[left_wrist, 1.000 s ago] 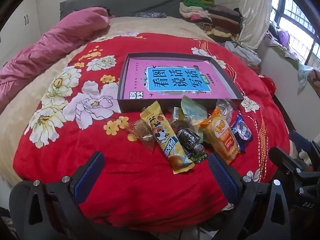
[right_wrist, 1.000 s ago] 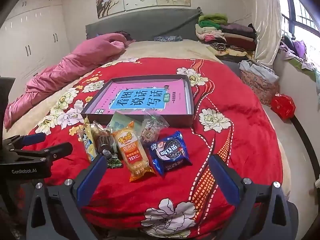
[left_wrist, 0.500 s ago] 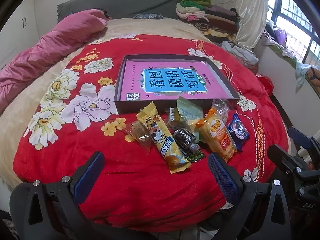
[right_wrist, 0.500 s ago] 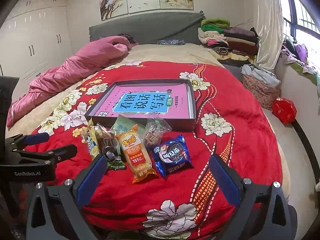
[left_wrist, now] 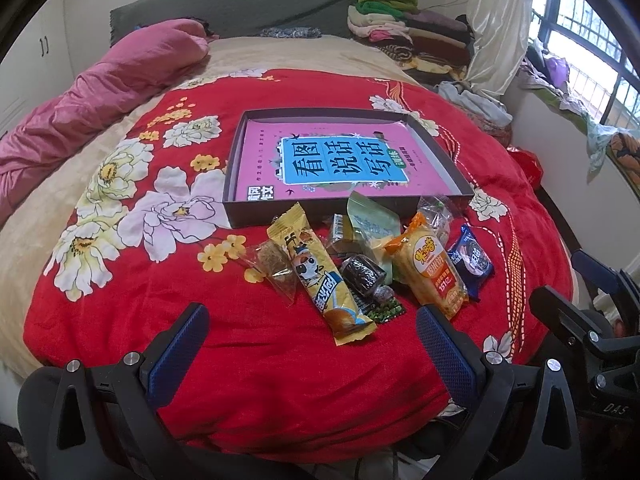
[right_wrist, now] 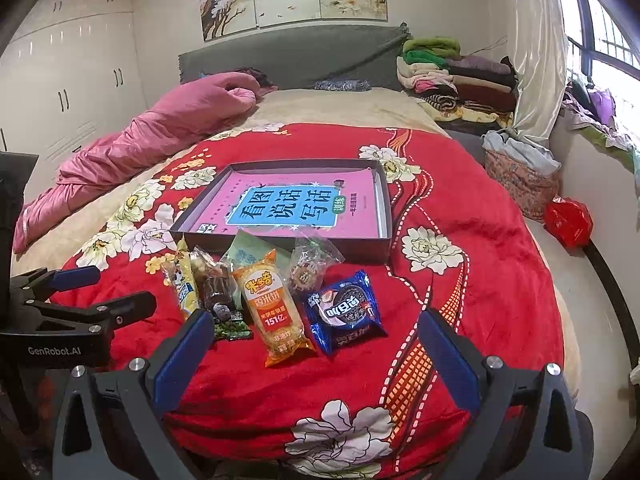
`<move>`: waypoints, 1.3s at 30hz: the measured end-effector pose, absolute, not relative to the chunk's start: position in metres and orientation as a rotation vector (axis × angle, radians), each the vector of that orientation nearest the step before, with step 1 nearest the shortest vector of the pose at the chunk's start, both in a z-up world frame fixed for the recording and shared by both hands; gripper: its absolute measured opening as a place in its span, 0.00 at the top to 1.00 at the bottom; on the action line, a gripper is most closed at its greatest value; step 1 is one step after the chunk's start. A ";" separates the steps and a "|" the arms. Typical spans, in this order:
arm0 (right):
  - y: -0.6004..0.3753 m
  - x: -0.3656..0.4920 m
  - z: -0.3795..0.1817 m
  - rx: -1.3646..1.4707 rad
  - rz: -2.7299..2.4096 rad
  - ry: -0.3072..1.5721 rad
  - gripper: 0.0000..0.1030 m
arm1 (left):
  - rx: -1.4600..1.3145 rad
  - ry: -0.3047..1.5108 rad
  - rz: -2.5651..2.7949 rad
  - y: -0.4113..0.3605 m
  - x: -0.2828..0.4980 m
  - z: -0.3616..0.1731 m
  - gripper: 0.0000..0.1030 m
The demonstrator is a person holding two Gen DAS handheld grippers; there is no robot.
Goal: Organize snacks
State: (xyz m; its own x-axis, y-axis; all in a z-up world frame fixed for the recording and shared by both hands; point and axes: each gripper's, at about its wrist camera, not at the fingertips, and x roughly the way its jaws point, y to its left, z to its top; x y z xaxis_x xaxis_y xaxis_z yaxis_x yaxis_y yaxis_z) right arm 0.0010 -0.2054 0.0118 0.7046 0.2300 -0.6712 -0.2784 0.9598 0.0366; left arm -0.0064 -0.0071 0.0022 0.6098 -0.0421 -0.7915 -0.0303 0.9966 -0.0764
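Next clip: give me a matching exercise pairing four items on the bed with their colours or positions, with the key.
Column 1:
1. long wrapper with a cartoon animal
2. cookie pack
3. rice cracker pack
4. shallow box

Column 2:
a. orange, between the blue pack and the dark snacks
b. dark walls, pink book inside
c. yellow, left part of the pile
d. blue, right end of the pile

Pairs: 1-c, 2-d, 3-a, 4-b

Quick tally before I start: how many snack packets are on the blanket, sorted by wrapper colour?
Yellow packet: 1
Orange packet: 1
Blue packet: 1
Pale green packet: 1
Clear-wrapped snacks: 3
Small green sachet: 1
Total: 8 that I can make out; overlaps may hide more.
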 end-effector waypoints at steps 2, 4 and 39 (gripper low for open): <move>-0.205 0.001 0.012 -0.068 0.283 0.737 0.00 | -0.085 0.915 -0.008 -0.007 -0.006 0.002 0.00; -0.205 0.001 0.012 -0.062 0.291 0.738 0.00 | -0.086 0.917 -0.009 -0.007 -0.007 0.002 0.00; -0.200 0.000 0.008 -0.080 0.311 0.747 0.00 | -0.120 0.936 -0.016 -0.001 -0.004 -0.003 0.00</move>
State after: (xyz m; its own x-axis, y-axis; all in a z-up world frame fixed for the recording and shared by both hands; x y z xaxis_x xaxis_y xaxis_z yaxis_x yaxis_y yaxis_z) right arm 0.0004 -0.2004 0.0080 0.6900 0.2499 -0.6792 -0.3062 0.9512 0.0390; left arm -0.0039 -0.0011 -0.0025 0.5933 -0.0654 -0.8023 -0.0385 0.9933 -0.1094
